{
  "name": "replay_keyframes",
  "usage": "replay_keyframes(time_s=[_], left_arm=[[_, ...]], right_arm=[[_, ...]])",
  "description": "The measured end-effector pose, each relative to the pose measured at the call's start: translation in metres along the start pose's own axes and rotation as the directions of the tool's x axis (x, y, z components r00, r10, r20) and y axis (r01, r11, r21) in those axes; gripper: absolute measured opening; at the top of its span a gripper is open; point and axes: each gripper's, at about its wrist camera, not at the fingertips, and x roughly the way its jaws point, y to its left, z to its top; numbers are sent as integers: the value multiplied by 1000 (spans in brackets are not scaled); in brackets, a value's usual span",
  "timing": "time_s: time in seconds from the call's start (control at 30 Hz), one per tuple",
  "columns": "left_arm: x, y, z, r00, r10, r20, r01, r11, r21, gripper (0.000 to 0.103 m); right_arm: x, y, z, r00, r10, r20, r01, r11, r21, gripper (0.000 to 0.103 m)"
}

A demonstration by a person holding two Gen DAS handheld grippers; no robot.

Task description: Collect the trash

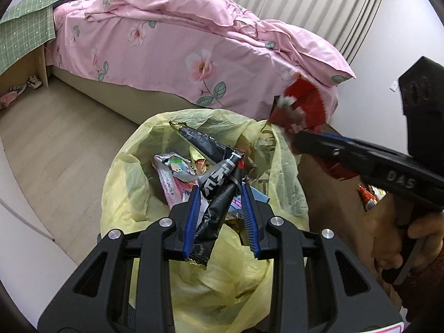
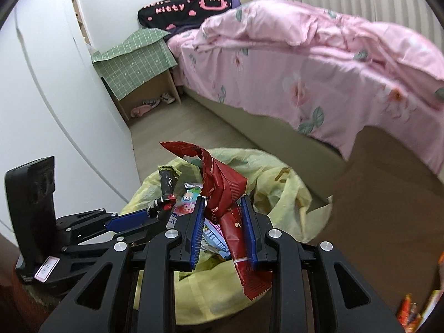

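A bin lined with a yellow plastic bag (image 1: 133, 194) stands on the wooden floor (image 1: 69, 138) just beside the bed, its mouth open and slack. Down inside it lie several crumpled packets: a cartoon-printed wrapper (image 1: 177, 166) in pink and white, and scraps of other packaging beneath it that are too jumbled to tell apart.

Both grippers hang over that open mouth, each with a piece of trash. The left gripper (image 1: 222, 211) is clamped on a black wrapper (image 1: 213, 194) with white lettering; the long packet runs up between the blue pads, its gold-edged top poking out above the bag's far rim and its lower end hanging below the fingers. The right gripper (image 2: 223, 222) is closed on a red wrapper (image 2: 222, 183), which is twisted and creased, its jagged end sticking up over the bag and its tail drooping under the gripper. In the left wrist view the right gripper comes in from the right, a hand (image 1: 410, 238) on its handle, with the red packet blurred at the bag's right edge.

Beyond the bin, the bed carries a rumpled pink floral quilt (image 1: 194, 41) and a black pillow (image 2: 188, 8) with pink lettering. At the head of the bed stands a small bedside table (image 2: 138, 63) draped in green checked cloth. More bright wrappers (image 2: 410, 313) lie off to the right, on a surface I cannot make out.
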Motion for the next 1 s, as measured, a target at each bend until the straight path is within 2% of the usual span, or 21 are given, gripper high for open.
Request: replay_keyframes(time_s=[0.07,0.13,0.2,0.3,0.53,0.8,1.0], left_arm=[[4,2,1,1000,-1,0,1,1000,-13,30],[6,3,2,1000,5,-1,-5,1000,-24,41],[7,5,2,1000,11,-1,-11,999,-37,47],[5,7,3,1000,29,6,-29,998,-47,48],[-24,8,14,992,85,95,-77,994,-82,51],[-39,-16,22,991,73,113,-68,997,-46,53],[-39,-56,19,994,34,101,-37,999,29,53]], right_arm=[[9,-4,-1,1000,9,-14,-9,1000,16,26],[15,-8,0,1000,22,-19,-22,999,30,26],[19,-12,0,998,51,-27,-49,997,54,29],[19,-16,-1,998,53,-18,-51,996,67,39],[4,-25,-5,999,34,10,-35,995,95,39],[-51,-40,-25,996,-52,72,46,995,84,39],[-111,-54,-55,974,-186,129,180,982,52,39]])
